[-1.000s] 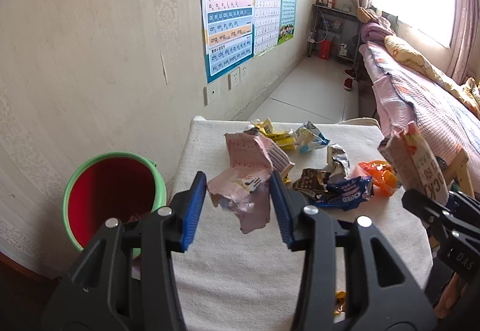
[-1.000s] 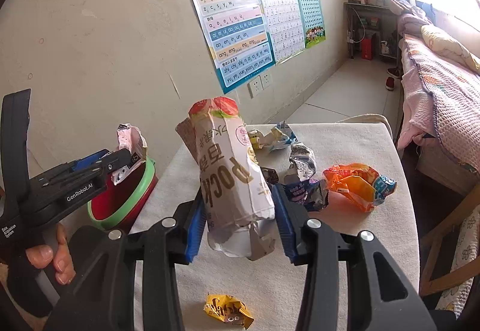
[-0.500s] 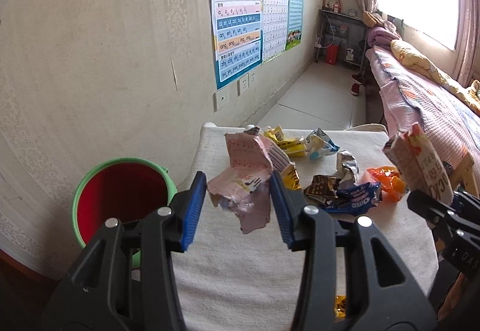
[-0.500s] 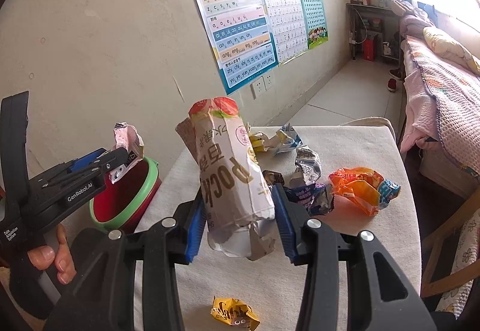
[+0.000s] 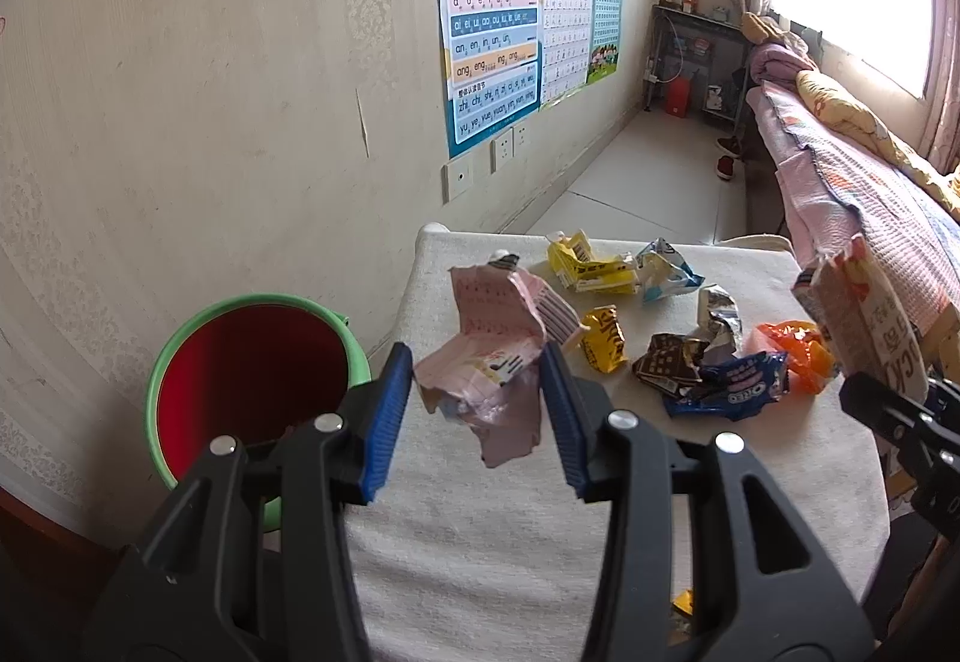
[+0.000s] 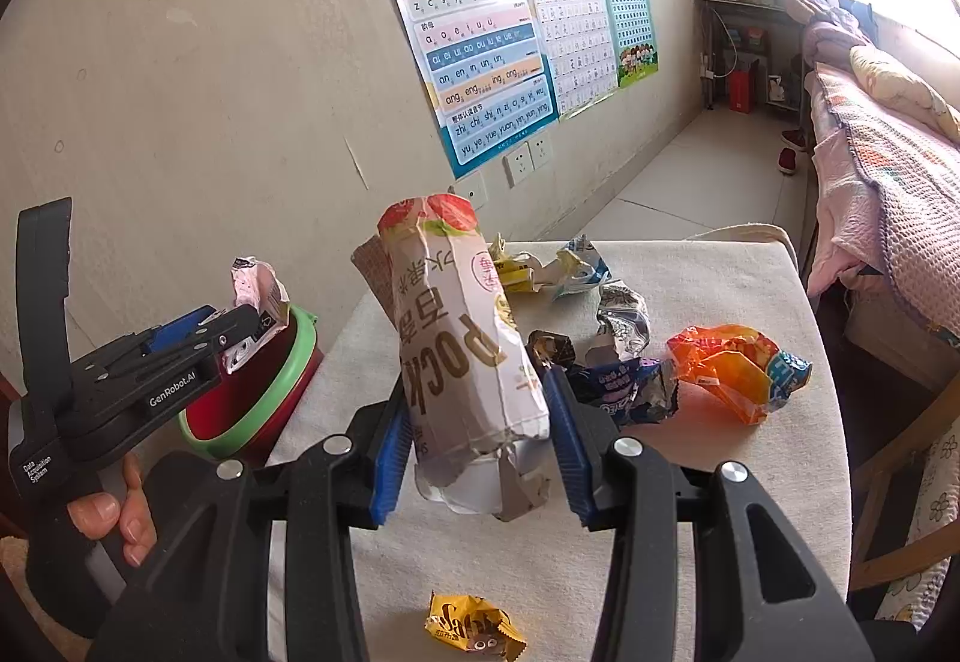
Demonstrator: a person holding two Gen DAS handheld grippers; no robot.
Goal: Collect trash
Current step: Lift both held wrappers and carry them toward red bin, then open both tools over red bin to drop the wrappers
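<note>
Left claw [image 5: 477, 404] clamped on pink wrapper [image 5: 492, 356], bin [image 5: 252, 368] just left and below it, likely the drop target. Right claw [image 6: 480, 446] clamped on Pocky box [image 6: 462, 326], held upright over counter [image 6: 750, 482]; loose wrappers [image 6: 735, 368] ahead.

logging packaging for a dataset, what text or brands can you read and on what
"OREO": blue wrapper on the table.
"POCK", upside down: snack bag in the right tool.
"GenRobot.AI": left tool's body.
"ang eng ing ong": pinyin poster.
Yellow wrapper: unreadable.
</note>
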